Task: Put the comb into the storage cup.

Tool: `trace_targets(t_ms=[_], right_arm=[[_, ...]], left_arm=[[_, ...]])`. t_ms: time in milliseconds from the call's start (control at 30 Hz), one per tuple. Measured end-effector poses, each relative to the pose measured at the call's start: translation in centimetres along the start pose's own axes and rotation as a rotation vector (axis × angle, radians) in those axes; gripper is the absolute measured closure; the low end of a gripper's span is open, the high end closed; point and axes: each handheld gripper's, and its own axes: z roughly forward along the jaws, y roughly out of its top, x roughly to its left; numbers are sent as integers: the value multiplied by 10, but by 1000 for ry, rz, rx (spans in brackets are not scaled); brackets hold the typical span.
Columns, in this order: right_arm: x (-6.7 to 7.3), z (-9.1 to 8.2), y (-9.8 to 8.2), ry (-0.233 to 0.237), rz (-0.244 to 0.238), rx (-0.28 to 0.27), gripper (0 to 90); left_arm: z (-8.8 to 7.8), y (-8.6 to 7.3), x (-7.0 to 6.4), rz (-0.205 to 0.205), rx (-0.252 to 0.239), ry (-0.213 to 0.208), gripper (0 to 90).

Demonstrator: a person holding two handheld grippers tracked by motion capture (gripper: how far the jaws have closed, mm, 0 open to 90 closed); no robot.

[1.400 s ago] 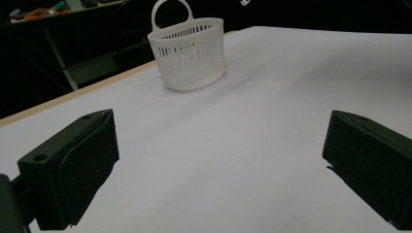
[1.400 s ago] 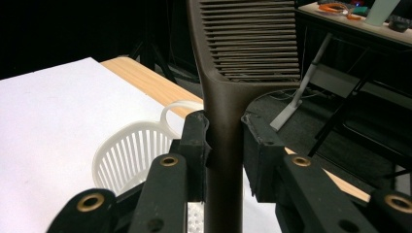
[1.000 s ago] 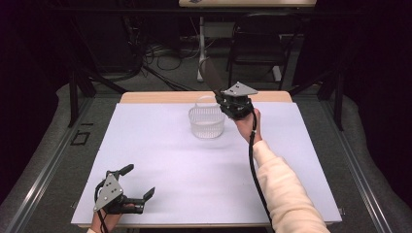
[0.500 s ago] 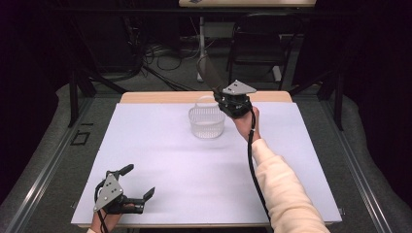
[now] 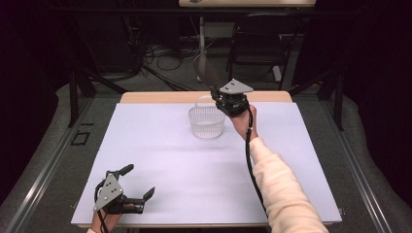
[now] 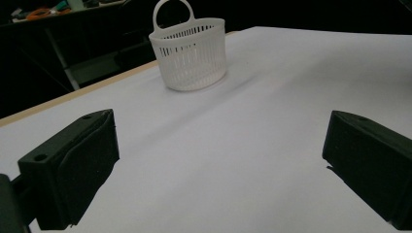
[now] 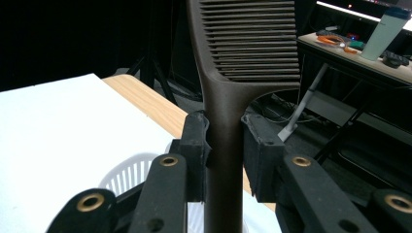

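R gripper (image 7: 224,145) clamped on comb (image 7: 243,43) handle — teeth above pads; L gripper (image 6: 218,160) jaws apart, empty.

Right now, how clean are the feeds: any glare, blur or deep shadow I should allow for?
High view: table sheet evenly lit, surroundings nearly black. Left gripper view: basket sharp, near jaws soft, faint shadow beside the basket. Right gripper view: comb fairly sharp, background dark, bright glare at top right.
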Motion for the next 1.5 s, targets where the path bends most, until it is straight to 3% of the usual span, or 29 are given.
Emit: trace_targets(t_ms=[433, 1500], right_arm=[[4, 3, 8, 11, -23, -15, 725], [11, 19, 4, 32, -31, -1, 725]], left_arm=[[0, 0, 0, 1, -2, -2, 0], [-1, 0, 0, 0, -3, -3, 0]])
